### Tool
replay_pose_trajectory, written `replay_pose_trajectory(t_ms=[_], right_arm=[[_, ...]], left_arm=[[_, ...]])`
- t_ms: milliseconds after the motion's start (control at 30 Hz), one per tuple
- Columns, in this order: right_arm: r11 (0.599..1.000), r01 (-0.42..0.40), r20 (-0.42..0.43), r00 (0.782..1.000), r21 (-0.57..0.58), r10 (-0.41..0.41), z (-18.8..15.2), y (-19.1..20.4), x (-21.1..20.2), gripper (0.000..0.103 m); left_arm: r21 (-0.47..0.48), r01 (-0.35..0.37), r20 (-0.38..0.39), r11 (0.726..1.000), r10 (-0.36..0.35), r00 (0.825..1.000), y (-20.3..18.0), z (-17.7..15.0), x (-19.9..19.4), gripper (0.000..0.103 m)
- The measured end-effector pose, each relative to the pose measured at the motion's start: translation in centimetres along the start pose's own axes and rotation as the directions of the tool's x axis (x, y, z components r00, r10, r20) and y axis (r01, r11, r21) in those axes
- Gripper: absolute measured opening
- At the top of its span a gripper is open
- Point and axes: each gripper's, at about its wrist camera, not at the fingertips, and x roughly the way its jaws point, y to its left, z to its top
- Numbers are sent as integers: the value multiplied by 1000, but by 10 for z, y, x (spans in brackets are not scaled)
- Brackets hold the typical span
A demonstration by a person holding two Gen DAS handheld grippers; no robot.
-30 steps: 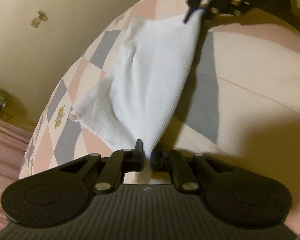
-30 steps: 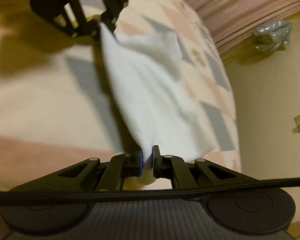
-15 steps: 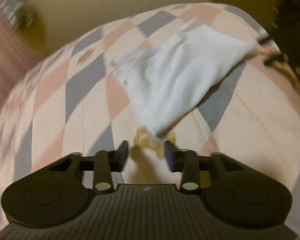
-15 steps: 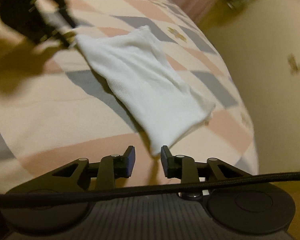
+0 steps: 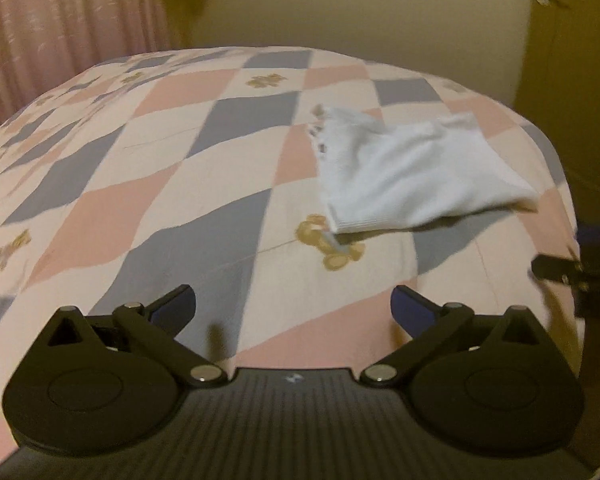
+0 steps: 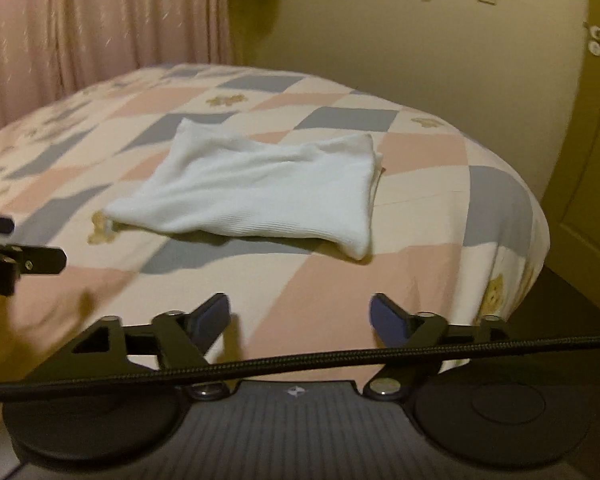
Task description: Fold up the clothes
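White ribbed cotton garment [image 6: 256, 192] is lying folded on the pink, grey and cream checked quilt [image 5: 148, 200]. We are holding the left gripper [image 5: 294, 308] and right gripper [image 6: 300, 316] apart from it, jaws spread wide and empty, so nothing is disturbing the fold.

Bare quilt [image 5: 148, 216] is lying ahead of my spread left gripper [image 5: 293, 308]; only the white garment [image 5: 412, 176], upper right, is interrupting it.
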Motion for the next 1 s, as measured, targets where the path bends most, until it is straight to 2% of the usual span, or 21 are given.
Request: replay_pose_trajectory(t_ms=[33,167,300,500,733,1000], right_arm=[[1000,4,13,1000,28,-4,-2,3,-2,94],[999,-2,69,998,45,-1,1,10,-10,101],[996,-36,73,997,80,30,8,8,-12,101],[991,-46,25,999,122,44,15,2,-15,101],[992,-18,1,1000,124,18,23,-5,-11,103],[995,24,-9,1000,96,-23,23,-1,-9,103]], left_arm=[[-11,-9,11,1000,9,1000,1,-3,-2,102],[-25,-25,39,999,26,999,0,-11,-10,102],[0,-63,78,998,63,995,-12,-14,-22,102],[-37,-81,61,996,84,995,-28,-11,-32,102],[-114,-50,30,992,54,998,-26,-5,-29,102],[-129,-21,33,991,25,999,-27,-2,-26,102]])
